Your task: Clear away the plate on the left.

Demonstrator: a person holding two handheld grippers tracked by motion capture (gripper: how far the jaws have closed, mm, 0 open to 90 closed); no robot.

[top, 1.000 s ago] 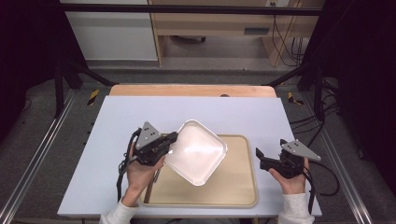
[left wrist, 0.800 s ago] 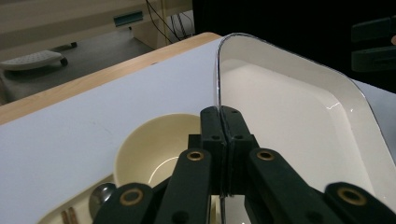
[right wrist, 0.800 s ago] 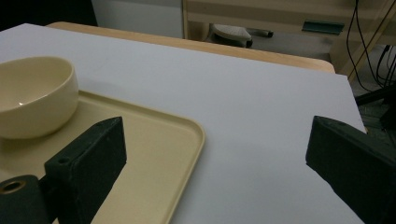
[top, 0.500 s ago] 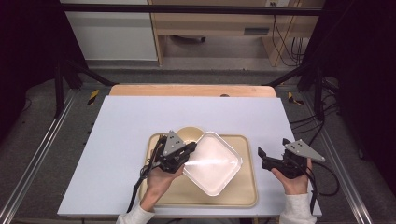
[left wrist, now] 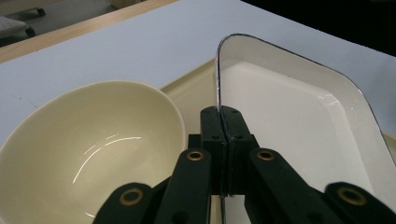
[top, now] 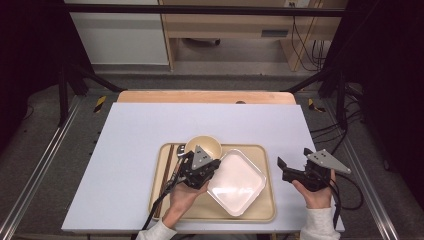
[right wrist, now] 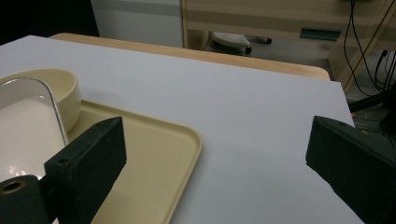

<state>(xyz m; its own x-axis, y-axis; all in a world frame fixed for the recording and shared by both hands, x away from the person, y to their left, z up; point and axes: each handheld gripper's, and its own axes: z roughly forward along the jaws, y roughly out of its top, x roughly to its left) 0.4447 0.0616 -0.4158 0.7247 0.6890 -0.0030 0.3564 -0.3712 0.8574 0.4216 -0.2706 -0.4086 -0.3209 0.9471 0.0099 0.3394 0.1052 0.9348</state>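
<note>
From the high view, the left gripper [top: 209, 170] clamps the rim of a white square plate [top: 236, 182] over the beige tray [top: 260, 212]; behind it sits an empty cream bowl [top: 204, 146]. Chopsticks [top: 167, 172] lie at the tray's left edge, left of the left gripper. The right gripper [top: 284, 167] hovers right of the tray, jaws apart.

In the left gripper view, the jaws pinch the plate [left wrist: 299, 121] rim; the bowl [left wrist: 88, 149] sits to their left, empty.

In the right gripper view, the spread jaws frame bare table [right wrist: 243, 116]; the tray [right wrist: 159, 154] lies left.

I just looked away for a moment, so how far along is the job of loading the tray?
The bowl already sits on the tray, with chopsticks along its left side. The left gripper is shut on the rim of the white plate, holding it over the tray beside the bowl. Setting it flat and letting go remains. The right gripper waits open beside the tray.
</note>
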